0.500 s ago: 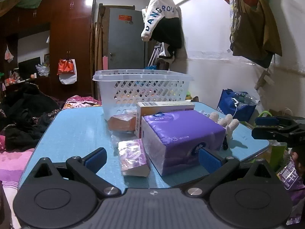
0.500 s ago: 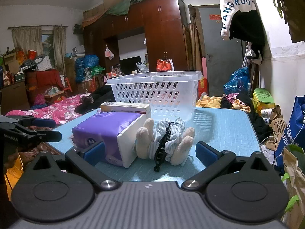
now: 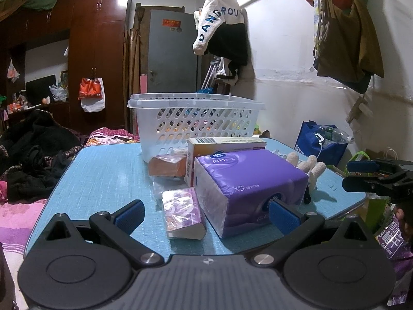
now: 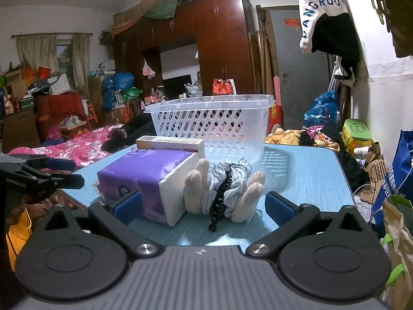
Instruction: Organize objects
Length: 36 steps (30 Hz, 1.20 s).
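Note:
A white slotted basket [image 3: 198, 118] stands at the far side of the blue table [image 3: 103, 170]; it also shows in the right wrist view [image 4: 214, 124]. In front of it lie a purple tissue pack [image 3: 247, 186], a long cream box [image 3: 224, 143], an orange packet [image 3: 167, 165] and a small purple-patterned pack [image 3: 182, 211]. A plush toy with a striped scrunchie and black hair claw [image 4: 224, 188] lies beside the tissue pack [image 4: 144, 175]. My left gripper [image 3: 206, 214] is open and empty before the packs. My right gripper [image 4: 204, 206] is open and empty before the plush toy.
The table's near edges are close to both grippers. A bed with pink bedding [image 4: 72, 144] and dark clothes [image 3: 33, 155] lies to the left. Bags [image 3: 320, 142] stand on the floor at the right by the white wall. A wardrobe [image 3: 98, 59] stands behind.
Both grippers have barely moved; the views are nearly the same, with the objects where they were.

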### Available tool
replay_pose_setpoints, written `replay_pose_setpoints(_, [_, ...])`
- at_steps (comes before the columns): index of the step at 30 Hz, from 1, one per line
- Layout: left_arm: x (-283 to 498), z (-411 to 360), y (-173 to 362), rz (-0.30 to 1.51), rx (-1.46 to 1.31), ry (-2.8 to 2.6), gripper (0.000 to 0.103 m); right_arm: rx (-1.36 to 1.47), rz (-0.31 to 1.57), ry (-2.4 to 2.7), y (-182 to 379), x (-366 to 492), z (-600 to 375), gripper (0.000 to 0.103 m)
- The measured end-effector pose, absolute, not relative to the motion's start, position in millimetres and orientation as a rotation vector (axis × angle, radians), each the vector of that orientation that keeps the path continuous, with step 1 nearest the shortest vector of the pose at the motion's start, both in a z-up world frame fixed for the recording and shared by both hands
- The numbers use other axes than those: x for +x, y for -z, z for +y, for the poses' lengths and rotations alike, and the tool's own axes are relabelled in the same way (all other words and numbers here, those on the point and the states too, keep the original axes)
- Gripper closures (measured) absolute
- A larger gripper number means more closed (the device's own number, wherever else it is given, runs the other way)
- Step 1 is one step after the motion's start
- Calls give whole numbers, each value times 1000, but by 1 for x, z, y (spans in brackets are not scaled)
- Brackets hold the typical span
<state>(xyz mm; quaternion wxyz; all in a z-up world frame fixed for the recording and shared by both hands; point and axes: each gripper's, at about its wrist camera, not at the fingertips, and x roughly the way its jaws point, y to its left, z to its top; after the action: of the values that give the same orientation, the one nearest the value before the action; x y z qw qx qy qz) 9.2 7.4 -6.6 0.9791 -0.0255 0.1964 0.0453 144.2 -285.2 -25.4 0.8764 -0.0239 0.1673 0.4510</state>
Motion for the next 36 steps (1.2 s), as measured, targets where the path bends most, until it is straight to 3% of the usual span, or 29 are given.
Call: replay_pose_setpoints(36, [11,4,9,408,-40,-82,0,-53,354,-941,27,144,-285,0])
